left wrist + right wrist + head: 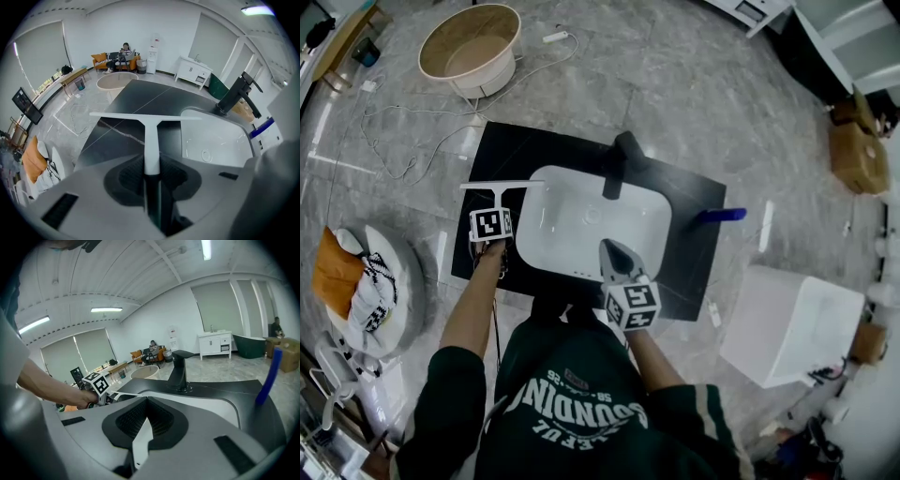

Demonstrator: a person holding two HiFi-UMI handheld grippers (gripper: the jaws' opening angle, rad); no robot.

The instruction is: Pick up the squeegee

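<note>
The white squeegee [500, 187] sits at the left rim of the white sink [581, 175], its T-shaped blade stretched across the black countertop [684, 272]. My left gripper [499, 206] points steeply down and is shut on the squeegee's handle [151, 145], which runs straight out between the pads [136, 176], blade [145, 116] at the far end. My right gripper [610, 248] hovers over the sink's near edge, its tips [147, 401] together with nothing between them. In the right gripper view the left gripper's marker cube [96, 382] and the hand holding it show at left.
A black faucet [621, 161] stands at the sink's far rim. A blue object [719, 215] lies on the counter's right end. On the floor are a round beige tub [471, 49], a trailing cable [412, 155], a white box [787, 323] and cardboard boxes [857, 150].
</note>
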